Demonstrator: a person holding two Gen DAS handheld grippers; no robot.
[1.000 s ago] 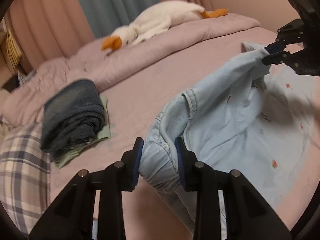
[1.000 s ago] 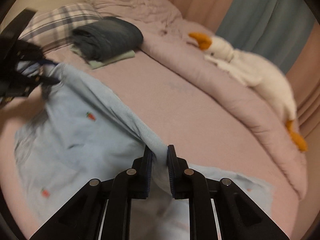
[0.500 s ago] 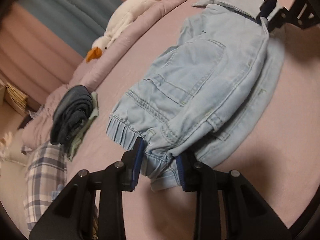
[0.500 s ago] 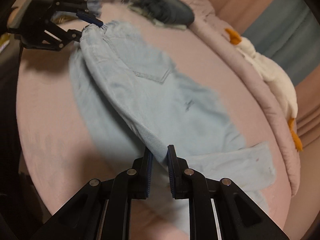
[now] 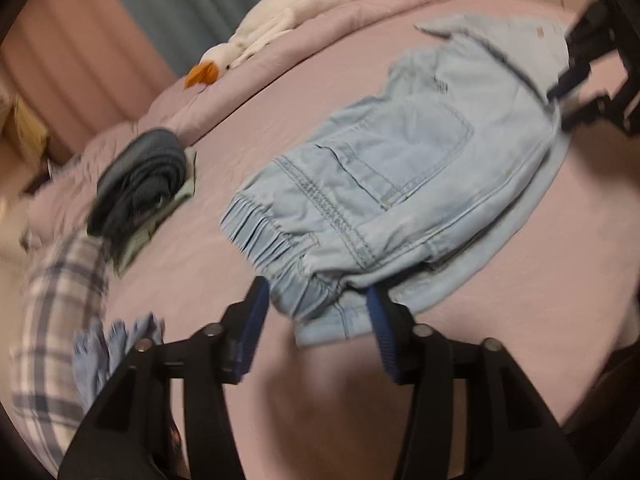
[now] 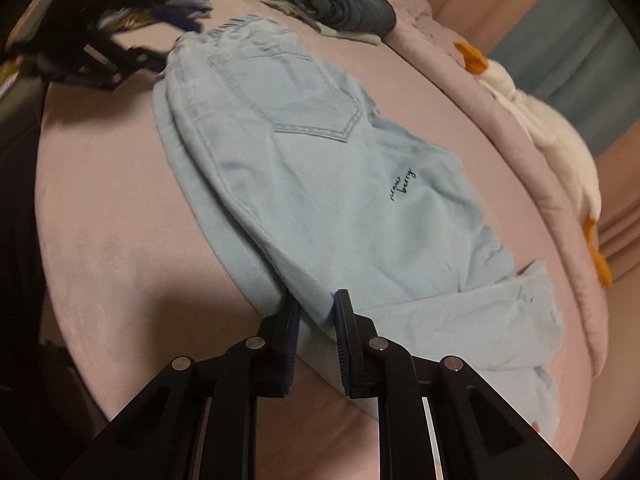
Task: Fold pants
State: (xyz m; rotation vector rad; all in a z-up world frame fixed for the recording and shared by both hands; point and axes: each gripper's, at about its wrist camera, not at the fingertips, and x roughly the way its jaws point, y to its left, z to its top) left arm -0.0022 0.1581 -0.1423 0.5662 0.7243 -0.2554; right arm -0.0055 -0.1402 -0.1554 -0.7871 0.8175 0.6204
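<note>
The pants [image 5: 384,184] lay folded lengthwise on the bed [image 5: 520,340], their long axis running from the left gripper [image 5: 316,328] at the waistband to the right gripper [image 6: 316,320] near the leg end. The left fingers [image 5: 250,332] had just been opening and stood spread, the gathered waistband between them but not pressed. The right fingers [image 6: 344,328] had also just been opening a little; the folded edge sat in their narrow gap, seemingly loose. Any next fold would probably bring one end toward the other along that axis. The left view showed the elastic waist and the pocket; the right view showed the cuff folded back beyond its fingers and the small script on the leg.
</note>
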